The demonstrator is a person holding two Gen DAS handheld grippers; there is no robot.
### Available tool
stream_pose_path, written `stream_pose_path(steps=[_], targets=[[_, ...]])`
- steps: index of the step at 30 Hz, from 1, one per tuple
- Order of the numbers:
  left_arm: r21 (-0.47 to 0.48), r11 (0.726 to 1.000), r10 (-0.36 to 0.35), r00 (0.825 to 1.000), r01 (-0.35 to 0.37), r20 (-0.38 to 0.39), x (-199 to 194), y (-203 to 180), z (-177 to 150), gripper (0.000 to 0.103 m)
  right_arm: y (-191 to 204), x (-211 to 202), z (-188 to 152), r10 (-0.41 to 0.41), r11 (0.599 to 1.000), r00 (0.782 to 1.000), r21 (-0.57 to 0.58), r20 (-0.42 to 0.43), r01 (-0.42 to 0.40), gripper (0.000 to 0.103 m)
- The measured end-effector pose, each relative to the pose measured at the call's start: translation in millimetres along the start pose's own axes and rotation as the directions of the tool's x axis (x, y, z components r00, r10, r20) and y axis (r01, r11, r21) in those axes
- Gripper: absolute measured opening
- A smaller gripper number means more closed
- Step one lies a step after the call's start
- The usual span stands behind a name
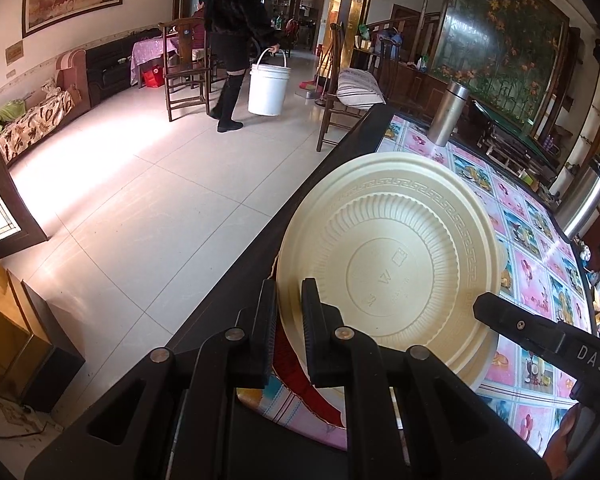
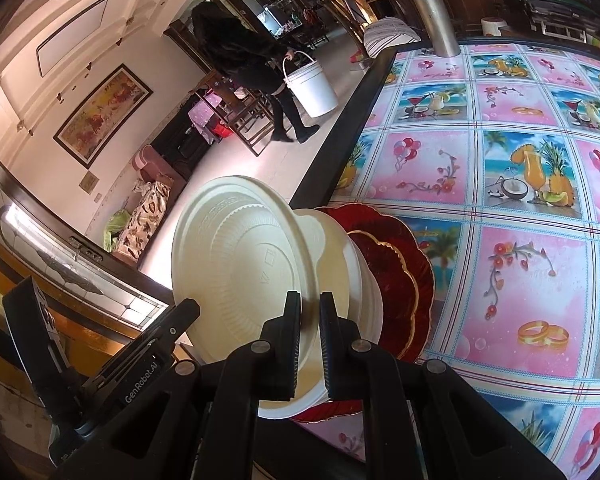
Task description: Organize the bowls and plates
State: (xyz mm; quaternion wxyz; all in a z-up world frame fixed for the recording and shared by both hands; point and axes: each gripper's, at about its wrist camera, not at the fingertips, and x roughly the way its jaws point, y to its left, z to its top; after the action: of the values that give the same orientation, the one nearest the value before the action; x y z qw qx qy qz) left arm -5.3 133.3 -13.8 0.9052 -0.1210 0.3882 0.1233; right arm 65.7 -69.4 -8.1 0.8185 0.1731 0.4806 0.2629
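Both grippers are clamping onto the same cream lid (image 1: 392, 264), one from each side. The left gripper (image 1: 290, 304) is pinching its rim with the jaws nearly closed, and the right gripper (image 2: 310, 316) is doing the same on the opposite edge. The lid is sitting tilted on top of a cream bowl (image 2: 352, 280), embossed side facing up. That bowl is resting on a stack of red plates (image 2: 404, 264) with scalloped gold edges, right by the near corner of the counter (image 2: 500, 168), which is wearing a pink and blue patterned cloth. A steel flask (image 1: 448, 114) is standing upright toward the far end. Someone in black (image 1: 232, 40) is walking across the tiled floor carrying a white bucket (image 1: 268, 88).
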Motion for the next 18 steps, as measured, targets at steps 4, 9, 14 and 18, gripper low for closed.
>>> stream_pose_path(steps=[4,9,14,18], targets=[[0.005,1.0,0.004,1.0,-0.004,-0.001,1.0,-0.5,-0.6,0.01,-3.4,1.7,-0.5,0.003,1.0,1.0,0.007,-0.003,-0.003,0.009],[0.016,1.0,0.016,1.0,-0.017,0.006,0.8,-4.4,0.0,0.01,-6.2,2.6,-1.3,0.008,1.0,1.0,0.011,-0.004,-0.008,0.009],[0.03,0.999,0.025,1.0,-0.026,0.009,0.8,-6.7,0.1,0.01,-9.3,3.0,-1.7,0.012,1.0,1.0,0.015,-0.005,-0.012,0.009],[0.038,0.999,0.03,0.999,-0.03,0.01,1.4,-7.9,0.0,0.01,-10.1,2.9,-1.8,0.015,1.0,1.0,0.019,-0.005,-0.015,0.009]])
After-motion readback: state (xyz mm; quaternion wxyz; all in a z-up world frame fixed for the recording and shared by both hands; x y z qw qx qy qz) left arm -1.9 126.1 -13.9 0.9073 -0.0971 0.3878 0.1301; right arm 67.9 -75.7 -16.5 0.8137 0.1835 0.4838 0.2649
